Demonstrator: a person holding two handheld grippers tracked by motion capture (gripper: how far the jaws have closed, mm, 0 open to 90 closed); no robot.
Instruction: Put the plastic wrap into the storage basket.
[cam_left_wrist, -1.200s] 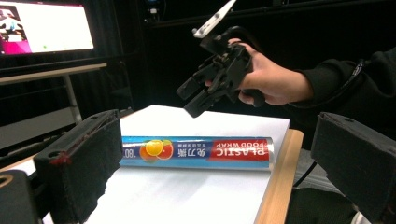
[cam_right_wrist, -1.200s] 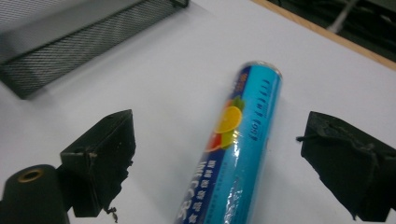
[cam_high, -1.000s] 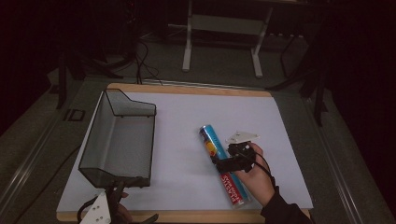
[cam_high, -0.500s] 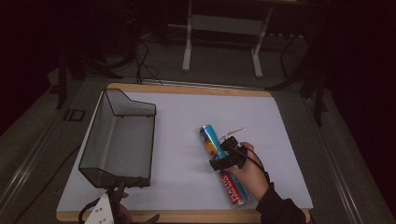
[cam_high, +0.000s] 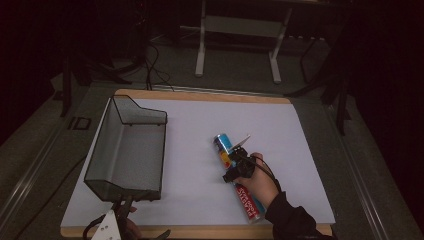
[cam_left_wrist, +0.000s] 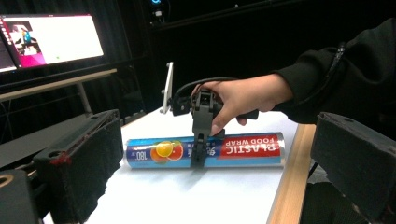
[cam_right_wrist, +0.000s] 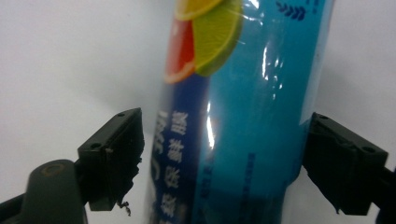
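Note:
A plastic food wrap roll (cam_high: 248, 201), blue at its far end and red at its near end, lies on the white mat (cam_high: 195, 125). My right gripper (cam_high: 231, 168) points down over the roll's middle, one jaw on each side. Up close, the roll (cam_right_wrist: 252, 116) stands between those jaws, which have just been closing; a slim gap remains at the left pad (cam_right_wrist: 116, 158). My left gripper (cam_high: 122, 220) rests at the table's near left edge, open and holding nothing. From there I see the roll (cam_left_wrist: 243, 147) and the right gripper (cam_left_wrist: 198, 156) astride it.
A dark wire mesh basket (cam_high: 162, 150) sits on the mat's left side, just beyond the left gripper. The wooden table edge (cam_high: 210, 231) runs along the front. A lit monitor (cam_left_wrist: 51, 39) stands off to the side.
The right hand has sunk and slid toward the roll's blue end. Its jaws have come down around the roll and narrowed. The left gripper has stayed put.

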